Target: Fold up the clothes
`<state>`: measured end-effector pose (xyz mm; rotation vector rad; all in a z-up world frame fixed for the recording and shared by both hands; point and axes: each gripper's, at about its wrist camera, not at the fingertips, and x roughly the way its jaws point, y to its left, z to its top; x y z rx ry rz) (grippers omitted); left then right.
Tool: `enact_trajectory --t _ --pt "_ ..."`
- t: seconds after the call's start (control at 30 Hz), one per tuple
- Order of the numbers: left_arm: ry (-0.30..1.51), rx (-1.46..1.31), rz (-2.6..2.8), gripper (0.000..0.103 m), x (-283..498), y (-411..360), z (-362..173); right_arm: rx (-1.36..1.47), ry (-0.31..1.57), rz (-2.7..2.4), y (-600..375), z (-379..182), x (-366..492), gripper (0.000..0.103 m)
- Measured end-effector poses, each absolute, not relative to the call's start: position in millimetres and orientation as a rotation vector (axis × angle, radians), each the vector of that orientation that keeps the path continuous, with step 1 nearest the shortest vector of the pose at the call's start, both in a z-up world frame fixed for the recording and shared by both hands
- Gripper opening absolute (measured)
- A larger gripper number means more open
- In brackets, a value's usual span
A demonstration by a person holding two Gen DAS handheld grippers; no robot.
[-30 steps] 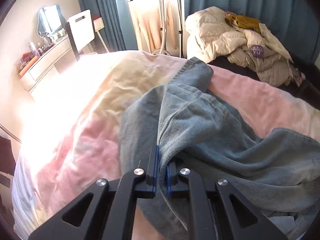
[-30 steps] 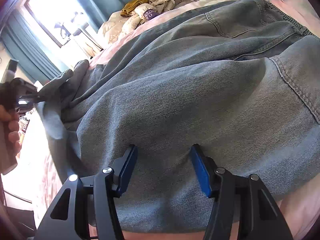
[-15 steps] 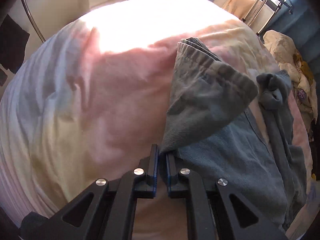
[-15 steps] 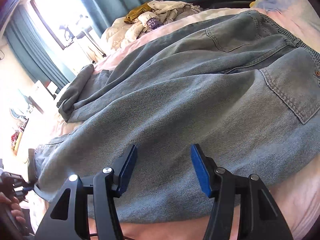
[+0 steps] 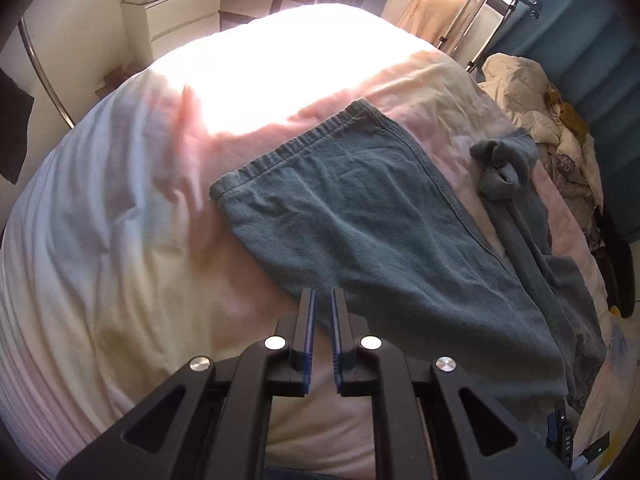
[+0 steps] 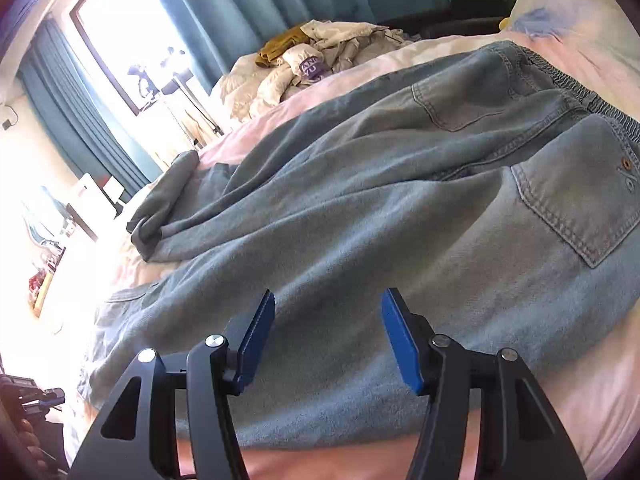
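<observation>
Left gripper [image 5: 323, 312] is hovering at the near edge of the jeans [image 5: 360, 216], its blue pads [image 5: 309, 332] nearly together with a thin gap showing and no cloth visible between them. One leg is lying flat just ahead on the pink duvet [image 5: 120, 240], hem farthest away; the other leg is bunching off to the right. Right gripper [image 6: 328, 320] is sitting spread wide over the denim, clasping nothing, with the back pockets and waistband stretching away to its right. Beyond, a heap of pale jackets [image 6: 312, 68] is lying against the teal curtains [image 6: 248, 4].
</observation>
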<state>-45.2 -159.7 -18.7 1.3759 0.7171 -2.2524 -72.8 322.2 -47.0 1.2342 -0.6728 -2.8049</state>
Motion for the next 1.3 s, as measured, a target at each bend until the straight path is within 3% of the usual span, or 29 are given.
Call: enact_trajectory --t 0.17,0.4,0.47,0.5,0.57,0.77,0.97,1.1,1.17,1.2,1.23,1.3 --pt "0.626 1.394 -2.445 0.016 -61 -112 -6 1.197 -0.729 -2.868 347 -33 -69 0.056" --pt "0.509 1.452 -2.670 0.018 -71 -28 -10 1.149 -1.042 -2.880 432 3 -30 0.056" --pt "0.406 1.444 -2.753 0.033 -75 -1 -10 1.106 -1.103 -2.912 465 12 -18 0.057" --pt "0.359 1.443 -2.797 0.036 -77 12 -9 1.084 -1.123 -2.932 484 14 -12 0.057" --pt "0.293 1.446 -2.880 0.053 -81 35 -9 1.079 -1.172 -2.959 522 9 -2 0.058" --pt "0.180 1.418 -3.011 0.081 -96 84 -19 1.153 -1.506 -3.000 646 -36 18 0.059" --pt "0.116 1.459 -3.017 0.083 -106 104 -47 1.092 -1.815 -2.792 706 -86 11 0.062" --pt "0.107 1.457 -3.007 0.083 -110 102 -57 1.028 -1.832 -2.626 710 -109 -15 0.062" --pt "0.112 1.449 -3.002 0.083 -111 100 -59 1.080 -1.765 -2.682 705 -112 -29 0.054" --pt "0.119 1.449 -3.000 0.083 -113 100 -60 1.099 -1.746 -2.708 704 -114 -33 0.036" --pt "0.119 1.450 -2.996 0.083 -115 100 -61 1.118 -1.766 -2.729 704 -117 -36 0.025" --pt "0.107 1.450 -2.983 0.083 -117 101 -62 1.045 -1.889 -2.712 708 -122 -31 0.015"
